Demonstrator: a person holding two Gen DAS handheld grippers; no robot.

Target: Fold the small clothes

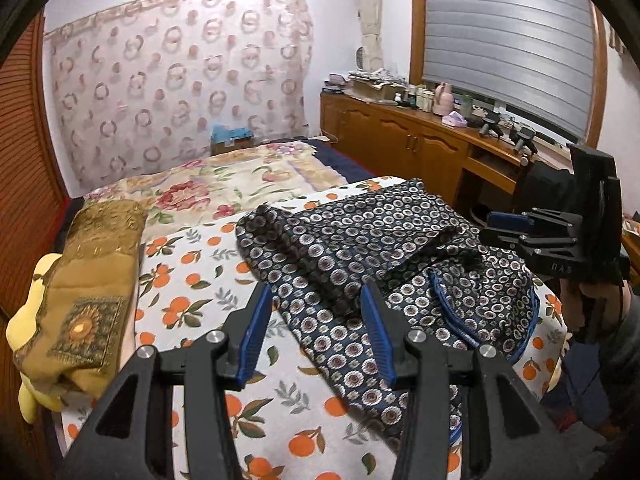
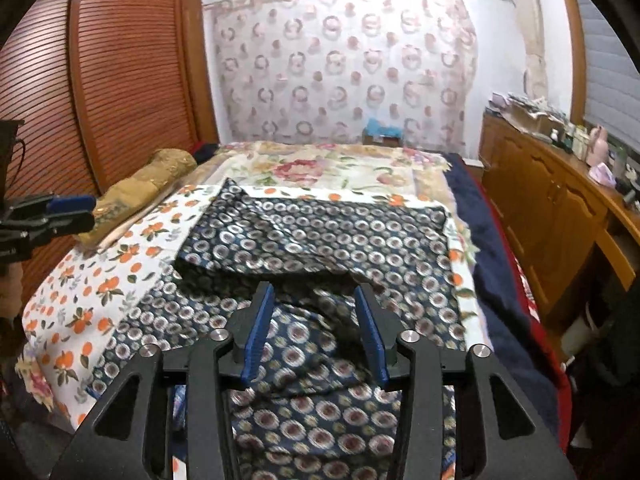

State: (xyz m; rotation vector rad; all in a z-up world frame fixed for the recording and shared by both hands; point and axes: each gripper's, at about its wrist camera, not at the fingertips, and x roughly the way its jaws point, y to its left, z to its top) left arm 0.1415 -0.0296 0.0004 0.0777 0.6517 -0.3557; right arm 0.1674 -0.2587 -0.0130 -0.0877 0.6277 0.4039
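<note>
A dark navy garment with a white-and-red ring pattern [image 1: 360,248] lies rumpled on the orange-print sheet [image 1: 192,280] of the bed; it also shows in the right wrist view [image 2: 320,240], partly folded over itself. My left gripper [image 1: 316,300] is open and empty, held above the garment's left edge. My right gripper [image 2: 314,300] is open and empty, just above the near part of the garment. The right gripper also shows in the left wrist view [image 1: 516,228] at the right, and the left gripper shows in the right wrist view [image 2: 68,210] at the left.
A gold embroidered cushion [image 1: 92,288] lies along the bed's left side by the louvred wardrobe [image 2: 100,80]. A floral quilt [image 1: 224,188] covers the far bed. A wooden cabinet [image 1: 420,144] with clutter on top runs along the right wall.
</note>
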